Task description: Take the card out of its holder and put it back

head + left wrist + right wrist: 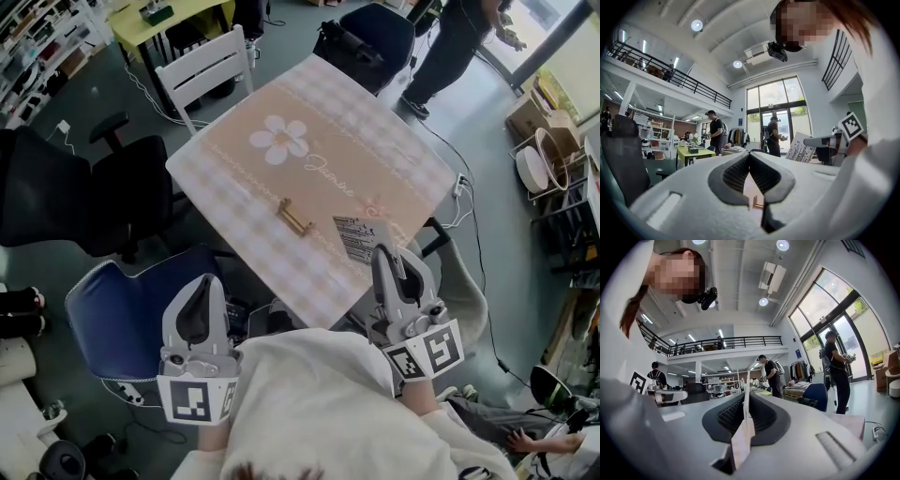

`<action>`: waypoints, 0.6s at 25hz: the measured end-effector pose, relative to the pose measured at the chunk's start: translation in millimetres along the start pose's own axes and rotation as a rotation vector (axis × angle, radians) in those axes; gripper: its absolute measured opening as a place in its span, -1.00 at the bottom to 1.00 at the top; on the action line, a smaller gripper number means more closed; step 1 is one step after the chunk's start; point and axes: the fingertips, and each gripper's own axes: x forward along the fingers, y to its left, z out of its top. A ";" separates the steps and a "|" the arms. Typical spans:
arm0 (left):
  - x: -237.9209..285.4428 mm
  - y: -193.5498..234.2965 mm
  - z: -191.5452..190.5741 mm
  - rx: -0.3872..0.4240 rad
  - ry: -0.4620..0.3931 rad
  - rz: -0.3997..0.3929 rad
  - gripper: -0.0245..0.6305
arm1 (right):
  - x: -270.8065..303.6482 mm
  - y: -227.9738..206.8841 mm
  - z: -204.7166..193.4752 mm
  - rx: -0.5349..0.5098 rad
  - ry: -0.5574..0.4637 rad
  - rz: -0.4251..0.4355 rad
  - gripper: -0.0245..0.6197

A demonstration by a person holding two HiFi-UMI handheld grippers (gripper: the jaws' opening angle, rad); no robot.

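Between R gripper (746,399) jaws: card (354,236).

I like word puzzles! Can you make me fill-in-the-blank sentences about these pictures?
1. The right gripper has its jaws shut on a ___.
2. The gold holder on the tablecloth is ___.
3. The left gripper holds ___.
4. The tablecloth shows a white ___.
Missing words: card, empty, nothing, flower.

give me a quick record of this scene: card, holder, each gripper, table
card: out of its holder, clamped edge-on
holder: empty, lying on the table
right gripper: shut on the card
left gripper: shut, nothing between the jaws, off the table's near edge
table: checked cloth with a flower print
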 end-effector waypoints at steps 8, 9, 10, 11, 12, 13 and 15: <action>9.0 15.1 -3.9 -0.018 0.019 0.052 -0.93 | 53.8 -12.6 -17.3 0.020 0.053 0.071 -0.87; 10.0 17.5 -3.6 -0.019 0.021 0.061 -0.93 | 61.0 -13.0 -20.5 0.023 0.061 0.080 -0.87; 11.0 19.9 -3.7 -0.021 0.023 0.068 -0.93 | 68.1 -13.2 -24.6 0.024 0.070 0.088 -0.87; 12.0 22.0 -4.3 -0.023 0.026 0.075 -0.93 | 75.0 -13.6 -29.4 0.024 0.080 0.095 -0.87; 12.8 23.8 -5.3 -0.025 0.029 0.080 -0.93 | 81.5 -13.9 -34.7 0.025 0.091 0.101 -0.87; 13.6 25.5 -6.5 -0.027 0.032 0.085 -0.93 | 87.6 -14.1 -40.1 0.025 0.103 0.108 -0.87; 15.4 28.2 -9.2 -0.032 0.040 0.093 -0.93 | 98.6 -14.0 -49.5 0.029 0.124 0.124 -0.87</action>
